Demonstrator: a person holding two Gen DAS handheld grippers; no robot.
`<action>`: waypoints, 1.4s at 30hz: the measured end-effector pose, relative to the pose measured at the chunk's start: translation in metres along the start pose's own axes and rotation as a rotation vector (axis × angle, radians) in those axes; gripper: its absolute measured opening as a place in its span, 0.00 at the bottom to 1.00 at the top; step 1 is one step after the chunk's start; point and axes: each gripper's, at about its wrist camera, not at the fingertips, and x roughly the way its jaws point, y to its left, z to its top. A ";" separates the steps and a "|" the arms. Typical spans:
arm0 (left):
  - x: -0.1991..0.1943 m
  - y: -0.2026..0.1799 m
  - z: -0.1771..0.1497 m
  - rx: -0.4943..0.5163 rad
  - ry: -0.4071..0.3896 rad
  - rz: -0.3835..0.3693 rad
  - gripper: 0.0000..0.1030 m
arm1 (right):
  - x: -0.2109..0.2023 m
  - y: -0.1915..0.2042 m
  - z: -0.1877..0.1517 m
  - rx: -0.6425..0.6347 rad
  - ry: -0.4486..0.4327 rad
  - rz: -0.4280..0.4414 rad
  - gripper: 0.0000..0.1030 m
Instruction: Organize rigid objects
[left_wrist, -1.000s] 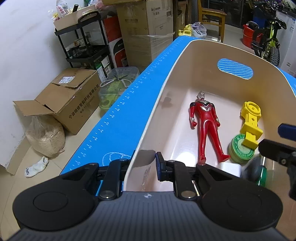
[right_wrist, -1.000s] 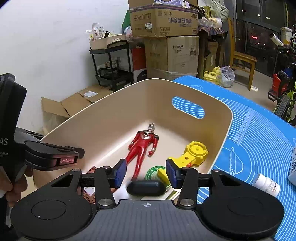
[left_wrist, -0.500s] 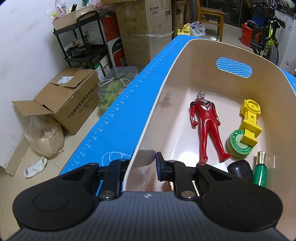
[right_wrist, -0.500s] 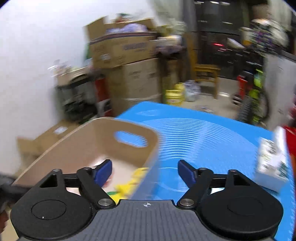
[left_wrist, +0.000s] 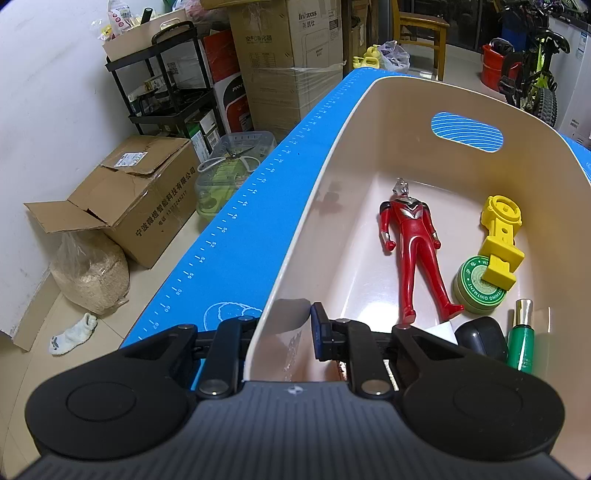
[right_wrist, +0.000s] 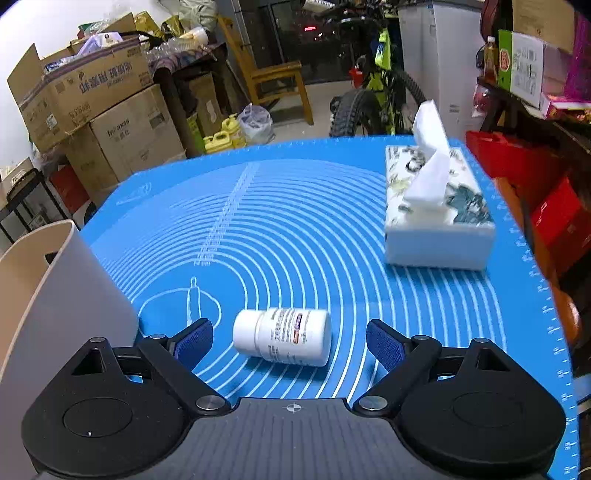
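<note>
Bin (left_wrist: 295, 258) wall pinched by the left gripper (left_wrist: 284, 332) holds five items, while the right gripper (right_wrist: 288, 345), jaws opening, straddles one untouched pill bottle (right_wrist: 282, 336) at lower centre, one tissue box (right_wrist: 436, 206) upper right.

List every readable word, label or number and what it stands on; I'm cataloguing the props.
"OINTMENT": green tin in the bin.
"50", "52", "54" among ruler numbers: blue mat edge.
"Inbaxss", roughly: stacked cardboard box.
Chinese print: floor carton, not legible to me.
White pill bottle label: too blurred.
Tissue box: pattern only.
</note>
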 end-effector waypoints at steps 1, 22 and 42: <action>0.000 0.000 0.000 0.000 0.000 0.000 0.21 | 0.003 0.001 -0.002 -0.004 0.004 0.001 0.88; -0.001 -0.001 -0.001 0.013 -0.002 -0.004 0.21 | 0.020 0.011 -0.007 -0.074 -0.010 -0.099 0.66; -0.004 0.001 -0.005 0.023 -0.018 -0.021 0.20 | -0.112 0.115 0.004 -0.292 -0.271 0.231 0.66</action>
